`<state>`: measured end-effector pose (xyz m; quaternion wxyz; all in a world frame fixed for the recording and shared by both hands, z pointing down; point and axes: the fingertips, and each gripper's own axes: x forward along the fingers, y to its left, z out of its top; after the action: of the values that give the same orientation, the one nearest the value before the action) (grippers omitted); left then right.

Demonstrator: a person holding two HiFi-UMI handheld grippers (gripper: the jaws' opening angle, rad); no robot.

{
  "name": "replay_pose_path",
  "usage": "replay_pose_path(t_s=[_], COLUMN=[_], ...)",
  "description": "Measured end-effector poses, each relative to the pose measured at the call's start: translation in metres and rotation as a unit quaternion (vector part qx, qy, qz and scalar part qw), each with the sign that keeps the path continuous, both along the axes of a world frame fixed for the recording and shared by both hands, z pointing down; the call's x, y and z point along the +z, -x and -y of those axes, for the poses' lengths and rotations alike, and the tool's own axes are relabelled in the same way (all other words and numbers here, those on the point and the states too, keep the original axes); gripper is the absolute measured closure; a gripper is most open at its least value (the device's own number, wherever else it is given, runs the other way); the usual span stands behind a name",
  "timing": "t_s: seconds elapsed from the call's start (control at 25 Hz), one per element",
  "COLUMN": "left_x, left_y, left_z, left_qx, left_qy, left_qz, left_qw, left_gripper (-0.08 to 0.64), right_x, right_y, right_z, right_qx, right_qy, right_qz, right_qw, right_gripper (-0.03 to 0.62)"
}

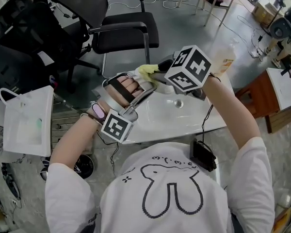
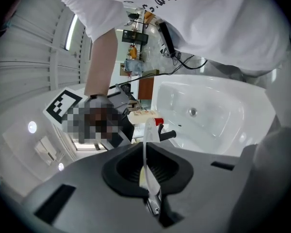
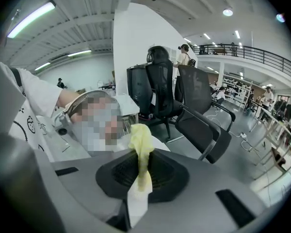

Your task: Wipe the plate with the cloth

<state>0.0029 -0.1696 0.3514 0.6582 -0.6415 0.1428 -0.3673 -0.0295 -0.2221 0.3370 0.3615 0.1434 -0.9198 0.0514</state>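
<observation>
The left gripper (image 2: 148,171) has its jaws closed on the plate (image 2: 146,140). In the left gripper view the plate shows edge-on, as a thin, white, slightly curved strip that rises from between the pads. Behind it lies the white sink (image 2: 218,115).

The right gripper (image 3: 141,174) is clamped on the cloth (image 3: 141,147). The cloth is pale yellow and crumpled into a soft bunch above the pads, and a flat white part of it hangs below them.

In the head view both grippers are held close together over the far side of the sink (image 1: 184,118), in front of the person's chest. The yellow cloth (image 1: 146,72) sits between the left gripper (image 1: 153,85) and the right gripper (image 1: 161,73). There the plate is mostly hidden by the hand and the grippers, so whether the cloth touches it is hard to say. A black chair (image 1: 126,30) stands beyond the sink.
</observation>
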Motion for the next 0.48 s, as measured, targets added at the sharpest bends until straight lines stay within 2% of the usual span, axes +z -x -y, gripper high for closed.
replay_pose_path(t_s=[0.2,0.48], left_x=[-0.006,-0.006], left_y=[0.002,0.000], left_z=[-0.003,-0.005], left_qx=[0.001,0.006], left_qy=[0.001,0.002], left_qz=[-0.006,-0.005], left_qw=[1.0000,1.0000], left_gripper=[0.540,0.539], right_x=[0.011,0.029], right_y=[-0.008,-0.026], right_z=[0.027,0.051], right_qx=[0.041,0.093], right_qy=[-0.003,0.021], right_qz=[-0.014,-0.013], right_qw=[0.999,0.995], right_gripper=[0.541,0.541])
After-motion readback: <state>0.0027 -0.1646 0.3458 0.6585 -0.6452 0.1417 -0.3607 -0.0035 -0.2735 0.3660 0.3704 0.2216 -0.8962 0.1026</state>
